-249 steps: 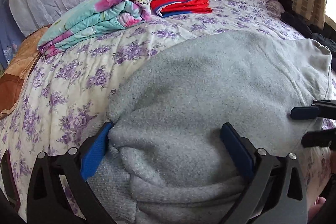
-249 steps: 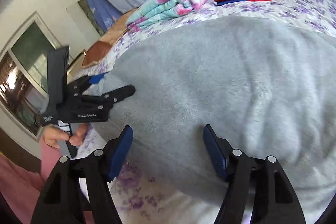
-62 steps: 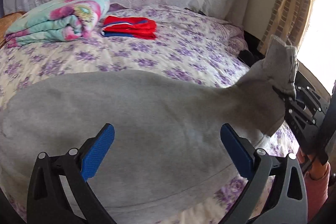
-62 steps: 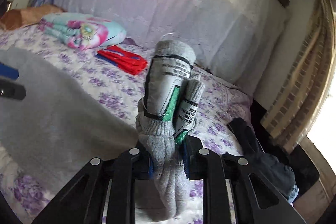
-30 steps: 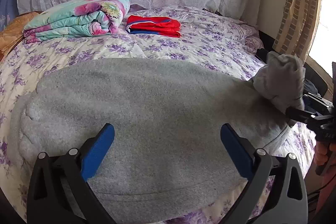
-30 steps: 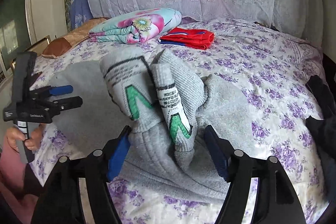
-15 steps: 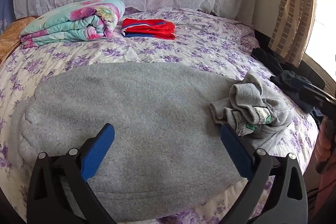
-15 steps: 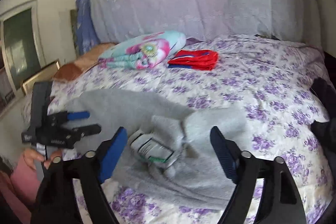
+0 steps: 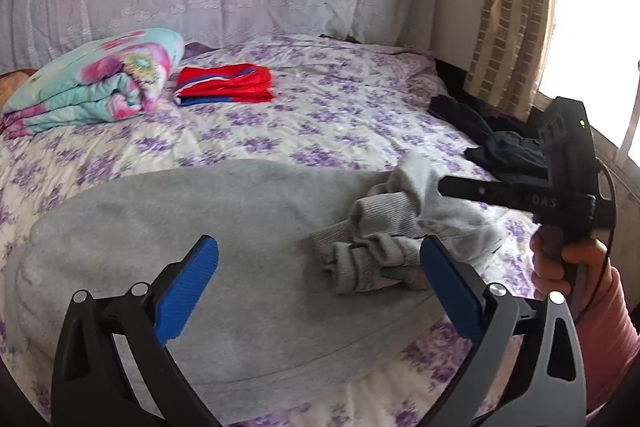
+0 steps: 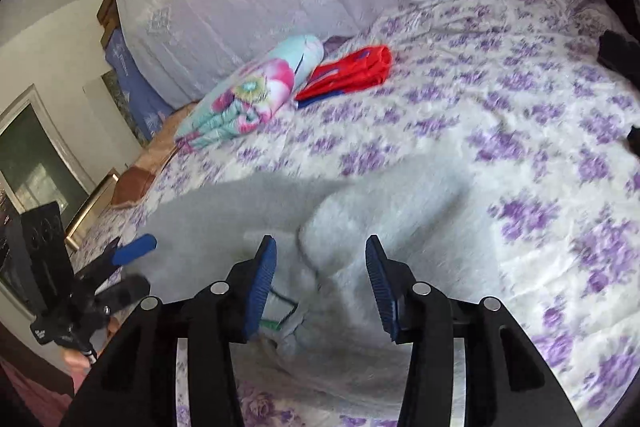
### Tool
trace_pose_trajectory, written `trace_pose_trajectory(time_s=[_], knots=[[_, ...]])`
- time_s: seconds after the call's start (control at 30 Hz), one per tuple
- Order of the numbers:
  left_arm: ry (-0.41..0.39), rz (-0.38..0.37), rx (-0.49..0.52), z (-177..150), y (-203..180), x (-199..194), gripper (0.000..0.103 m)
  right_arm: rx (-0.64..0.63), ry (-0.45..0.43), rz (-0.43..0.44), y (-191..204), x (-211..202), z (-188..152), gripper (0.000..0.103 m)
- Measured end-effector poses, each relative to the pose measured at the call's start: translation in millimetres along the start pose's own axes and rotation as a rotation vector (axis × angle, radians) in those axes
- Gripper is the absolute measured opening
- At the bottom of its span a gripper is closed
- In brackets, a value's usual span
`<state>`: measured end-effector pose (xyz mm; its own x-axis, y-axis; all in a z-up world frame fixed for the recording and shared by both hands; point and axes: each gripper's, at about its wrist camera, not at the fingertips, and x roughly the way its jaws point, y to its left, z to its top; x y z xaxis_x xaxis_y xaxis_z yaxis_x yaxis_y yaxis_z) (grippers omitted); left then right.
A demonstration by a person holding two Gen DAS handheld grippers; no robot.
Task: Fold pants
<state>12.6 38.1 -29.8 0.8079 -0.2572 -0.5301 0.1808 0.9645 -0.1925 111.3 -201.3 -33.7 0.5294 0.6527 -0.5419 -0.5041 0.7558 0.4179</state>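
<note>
Left wrist view is showing the grey pants (image 9: pixel 224 247) lying flat along the bed's (image 9: pixel 340 115) near edge, cuffs (image 9: pixel 376 251) bunching in a heap toward the window-side end. The left claw (image 9: pixel 316 279) is hovering released above them, gripping nothing. The right claw (image 10: pixel 320 279), in a person's hand (image 9: pixel 560 263), is closing over the crumpled cuffs, its pads not pressing the cloth. A quilt (image 9: pixel 92 83) and red garment (image 9: pixel 226 85) are resting near the headboard.
</note>
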Motion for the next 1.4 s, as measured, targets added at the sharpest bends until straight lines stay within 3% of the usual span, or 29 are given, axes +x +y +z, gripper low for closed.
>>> trace_pose_trajectory(time_s=[0.13, 0.23, 0.3, 0.37, 0.4, 0.53, 0.63, 0.67, 0.7, 0.77, 0.83, 0.93, 1.0, 1.07, 1.23, 1.4], knots=[[-0.020, -0.134, 0.035, 17.2, -37.4, 20.1, 0.099, 0.076, -0.017, -0.028, -36.7, 11.6, 36.8, 0.030], [0.040, -0.224, 0.033, 23.4, -62.4, 54.2, 0.099, 0.073, 0.107, -0.136, -63.4, 62.2, 43.6, 0.026], [0.139, -0.190, 0.035, 17.7, -69.3, 88.1, 0.099, 0.109, 0.175, -0.138, -79.6, 91.0, 32.9, 0.026], [0.250, -0.141, 0.014, 3.5, -64.2, 120.1, 0.098, 0.127, 0.143, -0.118, -76.4, 69.3, 33.2, 0.026], [0.262, -0.132, 0.002, -2.7, -59.3, 127.0, 0.098, 0.125, 0.091, -0.112, -70.3, 46.7, 31.9, 0.030], [0.246, -0.128, 0.011, -4.7, -57.2, 122.6, 0.098, 0.060, -0.041, -0.080, -46.0, -20.3, 9.5, 0.030], [0.239, -0.100, 0.041, -8.2, -61.6, 121.6, 0.098, 0.054, 0.076, -0.155, -52.0, -5.5, -35.8, 0.027], [0.241, -0.095, 0.054, -9.3, -63.8, 121.6, 0.098, 0.050, 0.078, -0.167, -57.9, 1.7, -52.4, 0.028], [0.240, -0.081, 0.070, -9.6, -66.6, 121.6, 0.098, 0.043, 0.008, -0.156, -58.4, -3.0, -61.4, 0.027], [0.237, -0.064, 0.084, -9.6, -68.9, 121.8, 0.099, 0.050, -0.015, -0.188, -49.8, -18.8, -59.8, 0.028], [0.239, -0.068, 0.067, -8.2, -65.9, 122.7, 0.099, 0.032, -0.081, -0.187, -37.8, -38.6, -59.4, 0.038], [0.237, -0.066, 0.073, -8.3, -66.7, 122.5, 0.099, 0.002, -0.024, -0.222, -43.2, -25.8, -78.8, 0.040], [0.232, -0.048, 0.092, -9.6, -69.9, 123.0, 0.099, -0.017, -0.093, -0.216, -43.5, -27.3, -91.6, 0.040], [0.230, -0.057, 0.091, -9.0, -69.1, 123.9, 0.099, -0.020, -0.103, -0.222, -40.2, -30.7, -93.0, 0.045], [0.224, -0.055, 0.096, -9.9, -69.2, 123.1, 0.099, -0.127, -0.079, -0.192, -23.6, -24.5, -95.6, 0.082], [0.211, -0.078, 0.071, -9.3, -63.8, 118.6, 0.099, -0.112, -0.108, -0.162, -24.2, -33.1, -100.9, 0.083]])
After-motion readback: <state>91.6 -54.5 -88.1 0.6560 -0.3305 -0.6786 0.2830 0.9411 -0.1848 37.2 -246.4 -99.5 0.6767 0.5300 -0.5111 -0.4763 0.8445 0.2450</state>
